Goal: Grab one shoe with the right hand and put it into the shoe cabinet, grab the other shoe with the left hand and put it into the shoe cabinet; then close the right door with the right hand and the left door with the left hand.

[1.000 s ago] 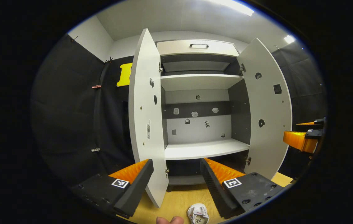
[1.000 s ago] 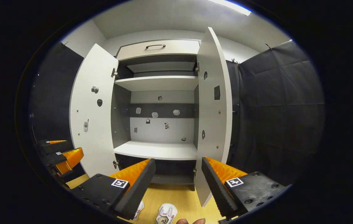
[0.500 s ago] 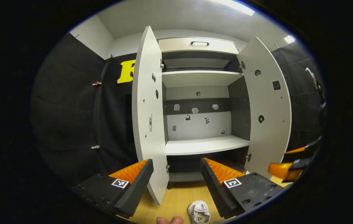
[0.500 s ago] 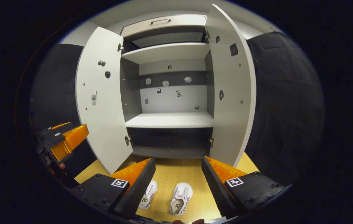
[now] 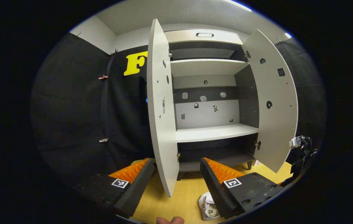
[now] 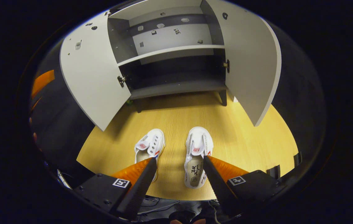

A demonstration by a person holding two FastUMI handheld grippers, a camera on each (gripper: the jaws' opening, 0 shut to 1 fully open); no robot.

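The shoe cabinet (image 6: 173,62) stands with both doors swung wide, its lower shelf bare. On the wooden floor (image 6: 241,140) in front of it lie two white shoes side by side, toes toward the cabinet, long axes running away from the right tongs (image 6: 179,171). Those tongs gape wide just above them; the right shoe (image 6: 196,155) lies between their fingers, the left shoe (image 6: 150,146) against the left finger. The left tongs (image 5: 176,174), also wide, face the cabinet, farther off.
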